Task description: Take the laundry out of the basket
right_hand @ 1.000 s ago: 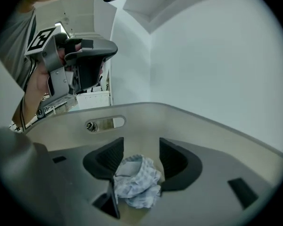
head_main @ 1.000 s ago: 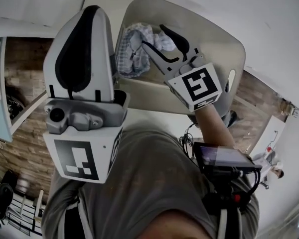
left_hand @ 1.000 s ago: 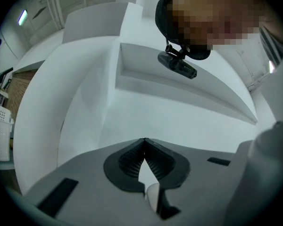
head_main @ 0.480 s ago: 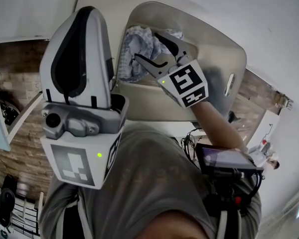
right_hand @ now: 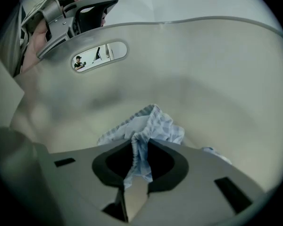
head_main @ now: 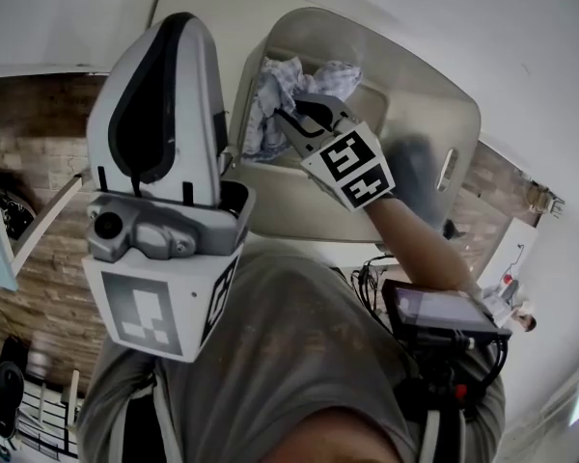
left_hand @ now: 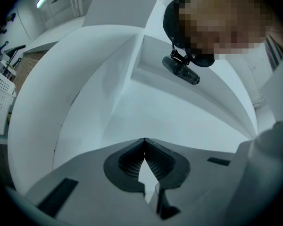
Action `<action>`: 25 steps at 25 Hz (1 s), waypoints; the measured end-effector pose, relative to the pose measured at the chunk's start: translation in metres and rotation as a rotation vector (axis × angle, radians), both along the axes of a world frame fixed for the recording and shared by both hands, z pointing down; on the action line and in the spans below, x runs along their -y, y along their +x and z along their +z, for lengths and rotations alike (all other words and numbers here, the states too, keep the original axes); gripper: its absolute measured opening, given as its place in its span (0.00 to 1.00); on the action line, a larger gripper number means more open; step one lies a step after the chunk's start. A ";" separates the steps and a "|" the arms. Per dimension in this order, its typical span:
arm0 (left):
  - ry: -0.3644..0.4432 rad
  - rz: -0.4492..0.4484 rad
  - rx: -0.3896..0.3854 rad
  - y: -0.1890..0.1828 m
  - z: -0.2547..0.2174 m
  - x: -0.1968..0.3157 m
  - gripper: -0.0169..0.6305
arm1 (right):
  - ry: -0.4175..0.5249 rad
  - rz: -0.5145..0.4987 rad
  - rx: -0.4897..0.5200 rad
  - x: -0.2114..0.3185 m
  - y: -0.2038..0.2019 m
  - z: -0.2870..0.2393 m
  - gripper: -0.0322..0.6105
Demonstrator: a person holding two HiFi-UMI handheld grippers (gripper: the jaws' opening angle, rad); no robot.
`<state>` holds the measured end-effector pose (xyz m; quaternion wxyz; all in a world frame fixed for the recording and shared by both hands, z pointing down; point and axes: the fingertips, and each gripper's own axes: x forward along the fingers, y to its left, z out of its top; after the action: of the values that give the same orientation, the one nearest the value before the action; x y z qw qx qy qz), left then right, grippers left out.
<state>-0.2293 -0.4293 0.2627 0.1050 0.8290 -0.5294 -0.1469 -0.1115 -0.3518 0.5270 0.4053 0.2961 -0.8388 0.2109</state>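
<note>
Beige plastic basket (head_main: 434,95): the widest body shown. Its smooth wall rises beyond and around my right gripper (right_hand: 140,142), which reaches down into it over the rim.

My left gripper (left_hand: 144,142): held outside the basket, beside its near wall. The jaws are pressed together tip to tip with nothing between them, and past them lie only plain white surfaces.

My right jaws: they have just been closing and now pinch a fold of the laundry (right_hand: 151,126), a blue-and-white checked cloth. A gathered strip of it runs down between the two dark pads. The rest bunches just beyond my tips, inside the basket. In the head view the same cloth lies crumpled at the basket's far end, spreading to the left of my right jaws and past them.

Handle slot (right_hand: 99,55): an oval cutout in the basket wall, above and to the left of my right jaws, well apart from the cloth.

Scrap of pale blue cloth (right_hand: 214,153): it shows just to the right of my right jaws; whether it belongs to the pinched piece I cannot tell
</note>
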 end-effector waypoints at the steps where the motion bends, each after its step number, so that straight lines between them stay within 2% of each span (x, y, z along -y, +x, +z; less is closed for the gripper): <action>1: 0.001 0.002 0.003 0.000 0.000 0.000 0.04 | -0.002 0.003 0.007 0.001 0.000 -0.001 0.16; 7: 0.008 0.008 0.026 0.007 -0.002 0.001 0.04 | 0.075 0.039 0.050 0.021 0.003 -0.029 0.13; 14: 0.013 0.028 0.077 0.030 -0.009 -0.012 0.04 | 0.164 0.158 0.177 0.037 0.029 -0.077 0.12; 25: 0.078 0.084 0.111 0.044 -0.039 -0.063 0.04 | 0.422 0.294 0.351 0.041 0.044 -0.190 0.12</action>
<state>-0.1850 -0.3665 0.2242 0.0493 0.8608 -0.4930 -0.1163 -0.0675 -0.3932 0.3374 0.1493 0.4510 -0.8693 0.1366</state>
